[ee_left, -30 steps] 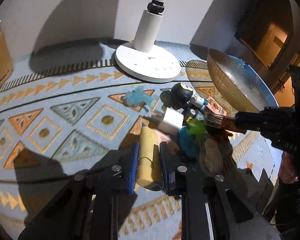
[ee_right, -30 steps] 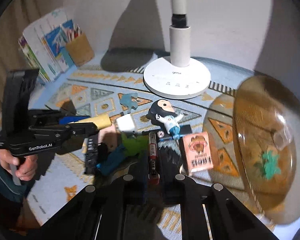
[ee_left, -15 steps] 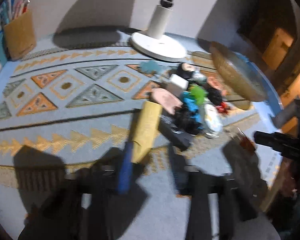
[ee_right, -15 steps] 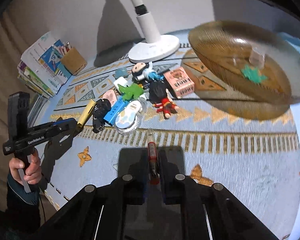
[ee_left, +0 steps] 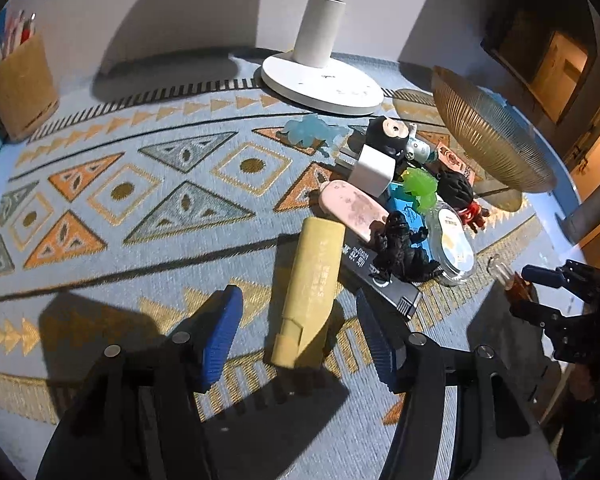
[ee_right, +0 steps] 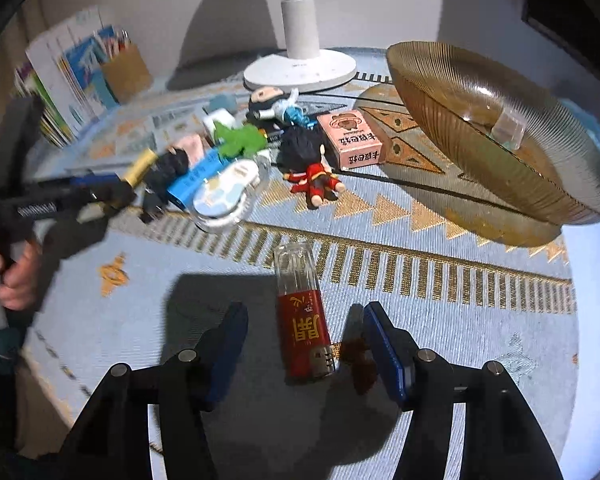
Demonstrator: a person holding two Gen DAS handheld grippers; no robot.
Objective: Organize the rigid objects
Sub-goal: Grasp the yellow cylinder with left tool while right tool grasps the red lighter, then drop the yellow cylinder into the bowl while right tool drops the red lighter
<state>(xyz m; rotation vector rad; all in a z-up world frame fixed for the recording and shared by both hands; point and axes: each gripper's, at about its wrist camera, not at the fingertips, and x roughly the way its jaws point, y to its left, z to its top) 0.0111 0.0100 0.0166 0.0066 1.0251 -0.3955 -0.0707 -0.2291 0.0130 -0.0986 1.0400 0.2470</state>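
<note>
Now both of my hand-held grippers are letting go at the same time. The left hand-held gripper [ee_left: 296, 332] is opening, and the yellow tube [ee_left: 310, 284] lies flat on the patterned cloth of the surface [ee_left: 140, 216] between its blue pads, touching neither of them. The right hand-held gripper [ee_right: 304, 344] is opening too, with the red lighter [ee_right: 304, 316] lying between its pads, low in the middle of that frame, well apart from the pile of toys [ee_right: 236, 160].

To do this release well, I think I should let the pads open wide before I lift, and then pull each hand-held gripper straight back, so that no pad catches an end and rolls the thing. The tube's far end lies just beside the pink case [ee_left: 354, 210] and the black dinosaur [ee_left: 400, 248], so I would not push forward there.

The right wrist view shows the inside of the amber glass bowl [ee_right: 480, 128], where a small clear block lies; the left view gives only its ribbed outside. It also shows my hand [ee_right: 8, 276], blurred, and the pink box [ee_right: 352, 140] in full. The left view shows the lighter only as a small piece at the right edge.
</note>
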